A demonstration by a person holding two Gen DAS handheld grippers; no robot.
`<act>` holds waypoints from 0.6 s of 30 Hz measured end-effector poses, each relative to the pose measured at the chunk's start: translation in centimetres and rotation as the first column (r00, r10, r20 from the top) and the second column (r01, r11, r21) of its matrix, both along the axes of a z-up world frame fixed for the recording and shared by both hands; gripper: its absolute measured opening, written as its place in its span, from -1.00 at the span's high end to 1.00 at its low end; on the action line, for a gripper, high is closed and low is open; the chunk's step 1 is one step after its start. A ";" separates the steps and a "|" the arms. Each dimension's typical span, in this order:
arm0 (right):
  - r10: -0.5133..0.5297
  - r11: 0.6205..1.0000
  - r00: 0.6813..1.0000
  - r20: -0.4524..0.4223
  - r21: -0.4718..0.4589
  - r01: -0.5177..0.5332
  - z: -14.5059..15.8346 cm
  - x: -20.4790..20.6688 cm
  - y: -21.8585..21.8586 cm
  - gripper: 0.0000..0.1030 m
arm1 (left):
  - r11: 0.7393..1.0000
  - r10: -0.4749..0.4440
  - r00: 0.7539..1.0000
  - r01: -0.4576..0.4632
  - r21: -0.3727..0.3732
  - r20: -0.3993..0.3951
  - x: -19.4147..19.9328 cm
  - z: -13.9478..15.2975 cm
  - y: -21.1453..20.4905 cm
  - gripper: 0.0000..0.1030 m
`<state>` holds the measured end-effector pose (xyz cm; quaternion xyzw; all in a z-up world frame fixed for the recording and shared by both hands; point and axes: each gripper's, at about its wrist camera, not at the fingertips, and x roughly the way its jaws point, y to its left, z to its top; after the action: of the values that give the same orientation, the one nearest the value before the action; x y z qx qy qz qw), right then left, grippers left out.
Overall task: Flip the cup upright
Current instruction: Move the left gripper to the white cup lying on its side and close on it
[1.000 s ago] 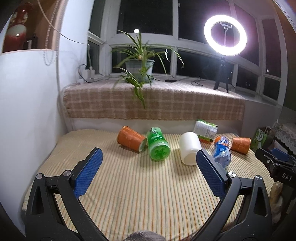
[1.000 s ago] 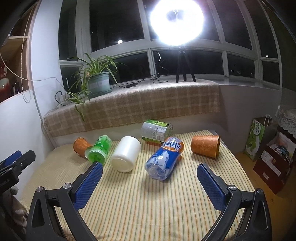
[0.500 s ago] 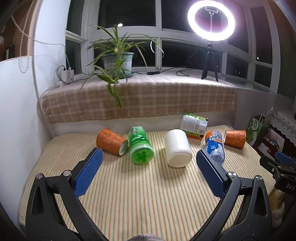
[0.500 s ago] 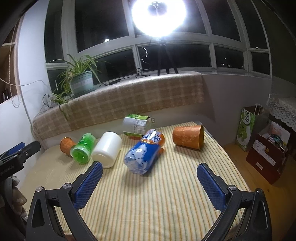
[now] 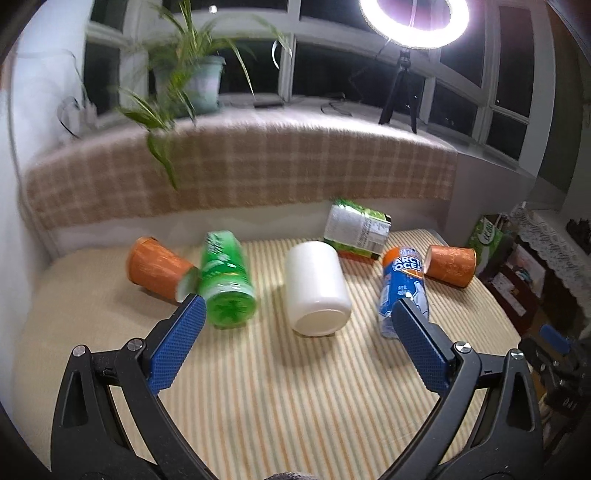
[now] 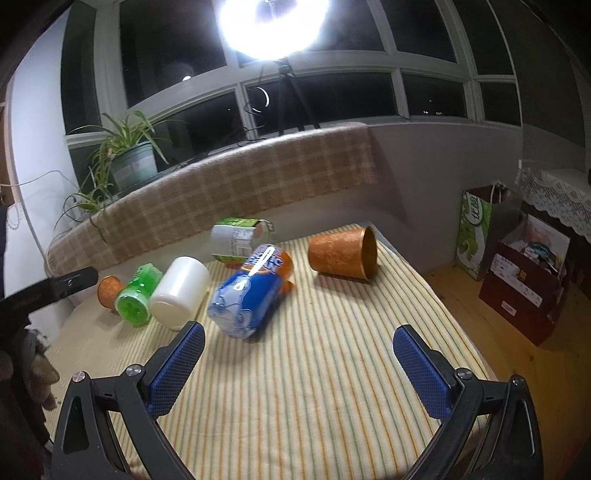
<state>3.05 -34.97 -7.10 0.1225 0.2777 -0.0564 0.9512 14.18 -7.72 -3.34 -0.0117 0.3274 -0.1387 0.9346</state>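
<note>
Several cups and containers lie on their sides on the striped mat (image 5: 277,387). A white cup (image 5: 317,291) lies in the middle, an orange cup (image 5: 157,271) at the left, a second orange cup (image 5: 450,266) at the right. In the right wrist view the white cup (image 6: 181,291) is left of centre and the right orange cup (image 6: 343,256) lies with its mouth to the right. My left gripper (image 5: 299,347) is open and empty, just short of the white cup. My right gripper (image 6: 299,369) is open and empty above the mat.
A green bottle (image 5: 227,284), a blue can (image 5: 404,288) and a green-white carton (image 5: 356,229) also lie on the mat. A plaid-covered ledge (image 5: 240,173) with a potted plant (image 5: 188,77) and a ring light (image 5: 413,18) stands behind. Bags and boxes (image 6: 524,273) sit on the floor right.
Both grippers have moved forward toward the objects, which now look larger and nearer. The left one has come up close to the white cup. Both stay open.
</note>
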 end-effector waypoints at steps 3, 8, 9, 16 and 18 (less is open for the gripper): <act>-0.020 1.000 1.000 -0.012 0.017 0.020 -0.5 -0.1 -0.9 -1.00 | 0.999 -0.033 0.996 0.030 -0.028 -0.089 2.8 -0.9 -0.5 -0.82; -0.050 0.998 0.998 -0.036 0.047 0.052 -1.5 0.0 -2.4 -1.00 | 0.997 -0.075 0.979 0.068 -0.040 -0.192 6.6 -2.4 -1.7 -0.74; -0.055 0.997 0.998 -0.041 0.054 0.057 -1.7 0.0 -2.7 -1.00 | 0.996 -0.085 0.971 0.076 -0.046 -0.222 7.4 -2.8 -2.0 -0.65; -0.088 0.991 0.994 -0.066 0.092 0.094 -2.9 0.0 -4.5 -1.00 | 0.992 -0.128 0.925 0.111 -0.066 -0.359 11.4 -4.3 -3.5 -0.62; -0.093 0.990 0.993 -0.070 0.101 0.100 -3.1 0.1 -4.8 -1.00 | 0.992 -0.127 0.912 0.112 -0.062 -0.389 12.4 -4.6 -3.9 -0.62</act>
<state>3.11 -39.78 -10.17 0.1835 0.3048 -0.0918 0.9300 26.59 -11.60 -7.93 -0.0370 0.5053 -0.1966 0.8394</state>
